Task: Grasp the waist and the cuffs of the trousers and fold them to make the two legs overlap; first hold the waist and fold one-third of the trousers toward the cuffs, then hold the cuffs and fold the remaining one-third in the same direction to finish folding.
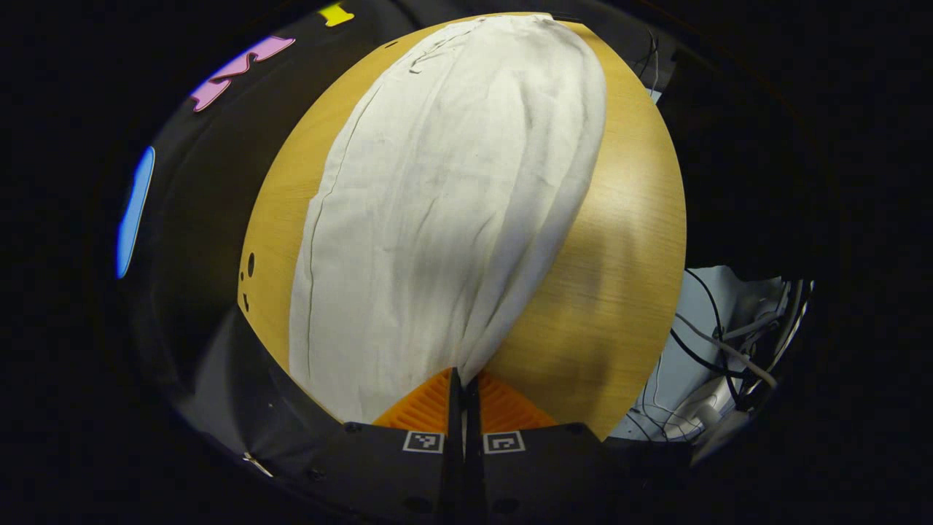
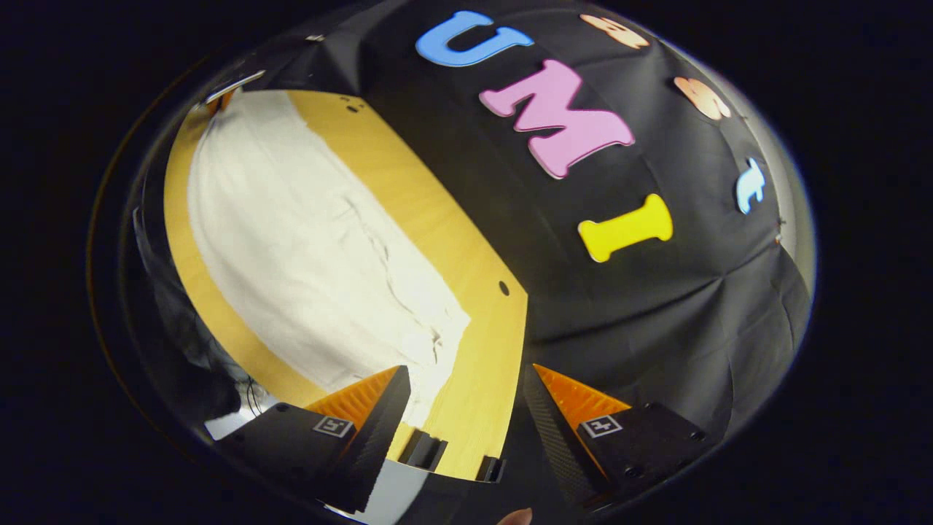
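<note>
Tabletop (image 1: 627,240): a wooden surface that carries the trousers; bare wood shows on both long sides of the cloth and at the corner near the right gripper.
Trousers (image 1: 452,197): a pale, off-white garment laid lengthwise along the tabletop, already narrow, so the two legs look to be lying one on the other. In the right gripper view the trousers (image 2: 313,248) run away from that gripper toward the far end of the tabletop (image 2: 481,343).
Handling, as a judgement: thin woven cloth, light and limp, creased along its length; it will sag and drag rather than hold a shape, and a single-layer pinch may let the lower leg slip behind. Best taken at the hems and seams, through all layers, near the corners.
Left gripper (image 1: 463,379): jaws clenched together on the near end of the trousers, the cloth puckering into the pinch. Which end this is, waist or cuffs, I cannot tell for sure.
Right gripper (image 2: 466,375): jaws released and standing wide apart, holding nothing; one finger lies over the near edge of the trousers, the other off past the tabletop's corner.
Cables (image 1: 721,343): a tangle below the tabletop's edge, well apart from the cloth.
</note>
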A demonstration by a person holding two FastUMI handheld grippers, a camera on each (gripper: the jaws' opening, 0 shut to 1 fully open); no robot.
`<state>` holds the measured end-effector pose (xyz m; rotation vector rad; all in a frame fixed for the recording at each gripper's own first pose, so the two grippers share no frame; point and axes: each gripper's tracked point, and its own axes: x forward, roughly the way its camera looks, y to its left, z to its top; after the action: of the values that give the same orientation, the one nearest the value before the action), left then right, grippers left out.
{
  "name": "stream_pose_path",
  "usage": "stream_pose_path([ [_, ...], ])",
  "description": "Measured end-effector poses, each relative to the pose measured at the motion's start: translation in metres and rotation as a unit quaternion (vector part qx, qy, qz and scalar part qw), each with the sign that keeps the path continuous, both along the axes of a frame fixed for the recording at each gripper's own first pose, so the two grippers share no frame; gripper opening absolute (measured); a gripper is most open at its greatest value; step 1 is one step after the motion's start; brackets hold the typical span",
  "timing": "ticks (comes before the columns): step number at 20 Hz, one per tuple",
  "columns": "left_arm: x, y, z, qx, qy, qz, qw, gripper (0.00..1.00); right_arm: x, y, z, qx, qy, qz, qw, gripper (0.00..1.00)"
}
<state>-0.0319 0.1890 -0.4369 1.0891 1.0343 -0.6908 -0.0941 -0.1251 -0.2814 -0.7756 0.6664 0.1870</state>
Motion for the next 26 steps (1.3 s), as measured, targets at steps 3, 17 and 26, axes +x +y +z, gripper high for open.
stream_pose_path([
  [3, 0.000, 0.000, 0.001, -0.002, 0.000, 0.012, 1.000, 0.05, -0.005, 0.002, -0.038, -0.030, 0.039, 0.071, 0.996, 0.96],
  [17, 0.001, 0.000, -0.001, 0.038, -0.017, 0.000, 0.999, 0.05, -0.018, -0.013, -0.152, -0.117, 0.124, 0.297, 0.939, 0.95],
  [26, 0.002, 0.000, -0.003, 0.043, -0.016, 0.009, 0.999, 0.05, 0.035, 0.000, -0.169, -0.122, 0.119, 0.307, 0.936, 0.70],
])
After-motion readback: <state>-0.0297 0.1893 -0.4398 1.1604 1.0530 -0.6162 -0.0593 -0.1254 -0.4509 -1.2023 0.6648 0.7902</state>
